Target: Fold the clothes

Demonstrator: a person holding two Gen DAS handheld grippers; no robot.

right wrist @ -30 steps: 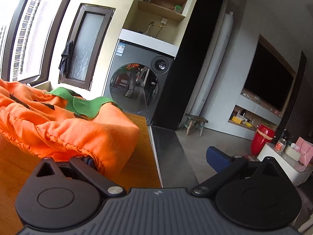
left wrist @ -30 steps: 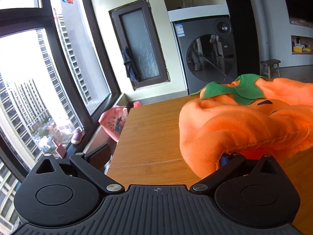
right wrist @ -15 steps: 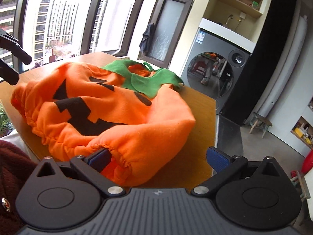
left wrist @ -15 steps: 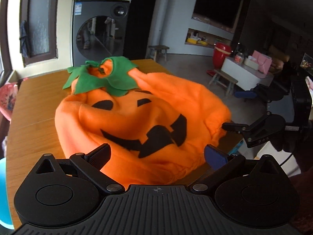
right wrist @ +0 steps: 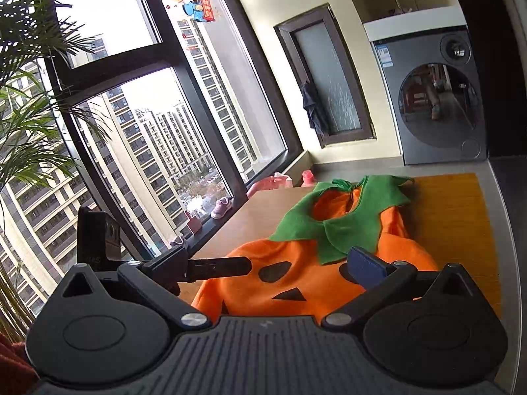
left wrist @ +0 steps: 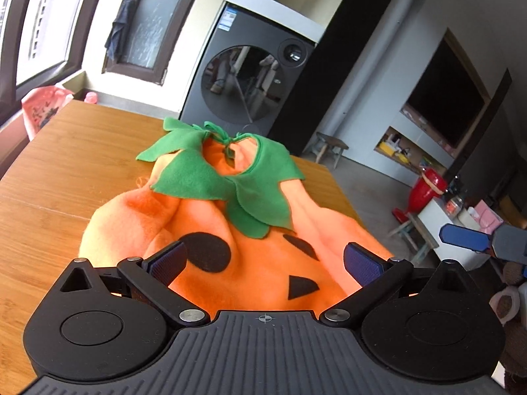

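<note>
An orange pumpkin costume [left wrist: 210, 217] with a green leaf collar [left wrist: 230, 181] and black face patches lies on the wooden table [left wrist: 66, 171]. It also shows in the right wrist view [right wrist: 329, 273]. My left gripper [left wrist: 263, 260] is open and empty just above the costume's near edge. My right gripper [right wrist: 273, 263] is open and empty, above the costume's near side. One blue pad of the right gripper [left wrist: 464, 238] shows at the right of the left wrist view. The left gripper [right wrist: 210, 266] shows as a black finger at the left of the right wrist view.
A grey washing machine [left wrist: 250, 75] stands behind the table. A large window [right wrist: 148, 131] runs along the left with a palm plant [right wrist: 26, 115]. A red object [left wrist: 426, 187] and low white table stand to the right. The table's far edge lies past the collar.
Both grippers let go of the costume's hem and pulled back. The costume now lies flat on the table, face up. Both views have swung round towards its collar.
</note>
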